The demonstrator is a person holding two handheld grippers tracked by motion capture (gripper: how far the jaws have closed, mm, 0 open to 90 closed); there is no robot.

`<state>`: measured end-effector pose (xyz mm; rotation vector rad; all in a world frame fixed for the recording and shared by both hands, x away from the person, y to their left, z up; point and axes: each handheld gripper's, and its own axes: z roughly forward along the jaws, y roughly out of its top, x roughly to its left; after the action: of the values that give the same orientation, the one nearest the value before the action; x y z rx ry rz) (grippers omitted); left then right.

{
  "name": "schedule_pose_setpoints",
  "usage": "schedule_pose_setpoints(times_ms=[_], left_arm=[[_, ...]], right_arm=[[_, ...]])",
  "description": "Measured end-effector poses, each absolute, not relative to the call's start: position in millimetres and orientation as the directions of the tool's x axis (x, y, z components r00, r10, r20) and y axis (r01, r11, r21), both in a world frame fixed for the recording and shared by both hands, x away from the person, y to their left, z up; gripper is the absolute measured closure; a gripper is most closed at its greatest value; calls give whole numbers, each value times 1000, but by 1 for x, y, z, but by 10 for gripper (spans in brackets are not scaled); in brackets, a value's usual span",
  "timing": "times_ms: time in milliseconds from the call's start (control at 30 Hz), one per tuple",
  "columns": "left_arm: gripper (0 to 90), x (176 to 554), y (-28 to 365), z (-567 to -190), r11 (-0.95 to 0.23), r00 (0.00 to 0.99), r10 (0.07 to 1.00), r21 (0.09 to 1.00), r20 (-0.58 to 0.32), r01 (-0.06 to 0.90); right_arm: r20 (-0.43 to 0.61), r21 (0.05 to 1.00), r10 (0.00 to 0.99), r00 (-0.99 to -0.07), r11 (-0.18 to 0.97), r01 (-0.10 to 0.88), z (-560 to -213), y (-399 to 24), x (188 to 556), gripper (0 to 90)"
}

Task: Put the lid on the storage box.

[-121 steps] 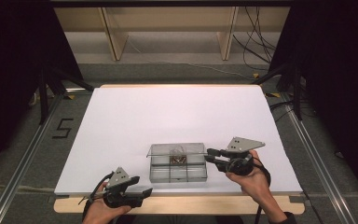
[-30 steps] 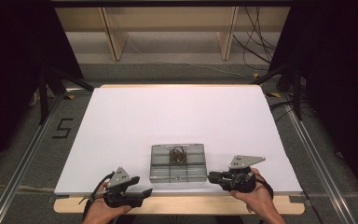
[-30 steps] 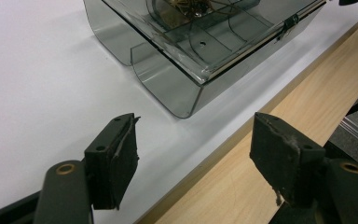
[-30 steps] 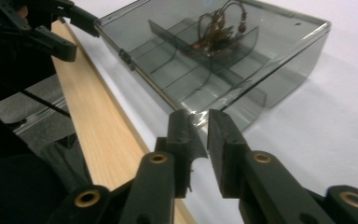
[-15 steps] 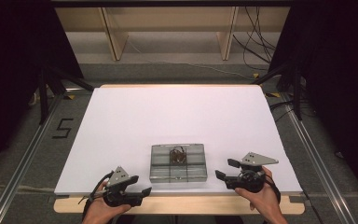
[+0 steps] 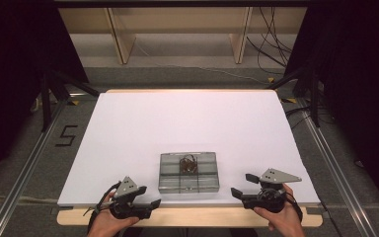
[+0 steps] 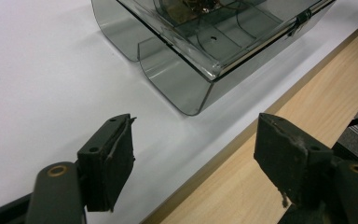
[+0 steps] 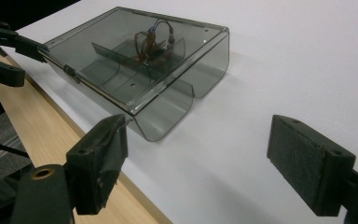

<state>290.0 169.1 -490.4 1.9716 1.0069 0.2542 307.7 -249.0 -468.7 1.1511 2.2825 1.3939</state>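
A smoky clear plastic box (image 6: 188,173) lies on the white table (image 6: 187,118) near its front edge, lid down. A small brown tangle of wire (image 6: 188,164) rests in one of its back compartments. At the front edge, left of the box and apart from it, my left gripper (image 6: 154,203) is open, its jaws pointing right. My right gripper (image 6: 242,184) is open to the right of the box and holds nothing. The left gripper view has the box (image 7: 205,51) beyond its empty jaws (image 7: 193,158). In the right gripper view, the box (image 8: 135,60) lies ahead of the wide jaws (image 8: 200,163).
A wooden strip (image 6: 192,217) runs along the table's front edge under both hands. Wooden shelving (image 6: 177,29) and cables (image 6: 266,44) stand behind the table. Metal rails (image 6: 24,163) flank it on the floor. The left gripper's jaws (image 8: 4,51) appear beyond the box.
My right gripper has drawn back from the box's right side toward the table's front right edge. The box now lies flat and shut. The left gripper has not moved.
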Motion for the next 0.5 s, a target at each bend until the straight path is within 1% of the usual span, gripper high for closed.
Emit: schedule_pose_setpoints(times_ms=[33,67,133,167,200,233,267,367,400,433,467,500], left_arm=[[266,290,169,-491,-282,648,737,785,-192,552],[261,290,169,-491,-293,651,736,781,-184,552],[255,290,168,-492,-268,645,735,783,-211,561],[254,290,169,-492,-275,643,737,777,-208,566],[253,291,169,-492,-270,643,736,780,-211,565],[251,291,169,-492,-273,646,735,782,-206,560],[250,291,169,-492,-274,647,735,784,-204,558],[249,291,169,-492,-274,643,737,778,-207,565],[249,291,169,-492,-276,644,737,777,-207,565],[249,291,169,-492,-276,644,737,778,-206,565],[249,291,169,-492,-275,644,736,778,-207,565],[249,291,170,-491,-293,652,732,775,-196,561]], right_arm=[[213,828,723,-657,223,514,-470,-248,306,209],[217,833,707,-673,225,505,-470,-249,305,207],[217,830,710,-669,227,510,-470,-251,302,205],[237,826,714,-658,209,524,-470,-250,299,204],[226,820,720,-656,222,527,-470,-251,297,202],[198,828,720,-665,240,507,-473,-252,299,196],[213,815,727,-652,235,529,-473,-251,296,188],[228,813,722,-653,228,536,-474,-253,291,182],[186,821,725,-663,256,511,-475,-254,292,174],[217,805,743,-633,230,546,-475,-253,288,173],[231,807,726,-647,228,544,-475,-254,286,173],[211,812,725,-655,244,531,-475,-256,286,173]])
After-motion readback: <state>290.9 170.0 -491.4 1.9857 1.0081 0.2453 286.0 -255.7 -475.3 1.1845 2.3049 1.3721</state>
